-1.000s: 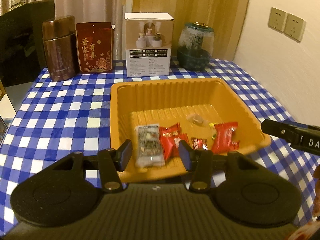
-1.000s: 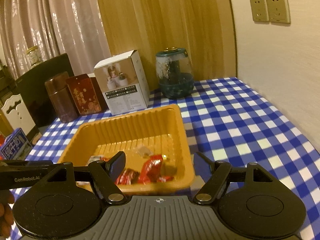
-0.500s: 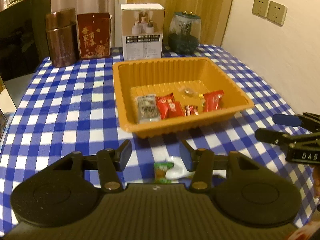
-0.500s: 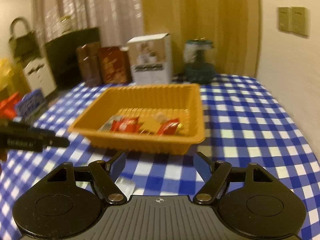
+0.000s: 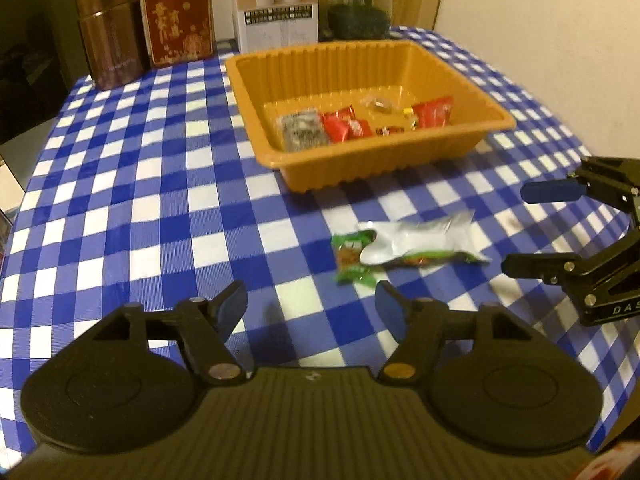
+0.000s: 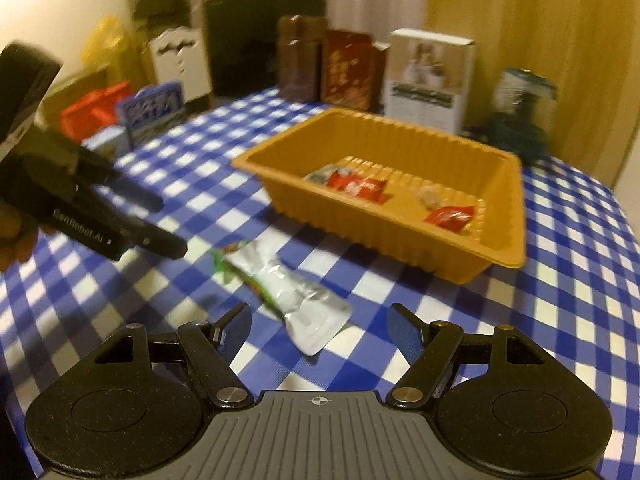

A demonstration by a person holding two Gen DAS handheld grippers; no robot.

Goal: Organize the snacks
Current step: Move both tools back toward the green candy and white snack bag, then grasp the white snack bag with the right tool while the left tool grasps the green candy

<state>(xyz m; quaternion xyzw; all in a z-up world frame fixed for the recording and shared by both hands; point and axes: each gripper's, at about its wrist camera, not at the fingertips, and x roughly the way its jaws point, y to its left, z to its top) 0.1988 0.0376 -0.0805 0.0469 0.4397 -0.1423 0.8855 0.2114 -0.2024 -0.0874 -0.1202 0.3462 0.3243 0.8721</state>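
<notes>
Silvery snack packet (image 6: 280, 292) lies diagonally on the bench just ahead of my right tongs (image 6: 318, 330), probably nearer than my left tongs (image 5: 312, 306); both gape wide, empty.

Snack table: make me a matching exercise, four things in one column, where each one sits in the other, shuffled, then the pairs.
Things
1. silver and green snack packet
2. red wrappers
3. brown canister
4. green-lidded glass jar

Places
A. inside the orange tray
B. far left of the back row of containers
C. on the checked tablecloth, in front of the tray
D. far right of the back row of containers

Pairs: 1-C, 2-A, 3-B, 4-D
</notes>
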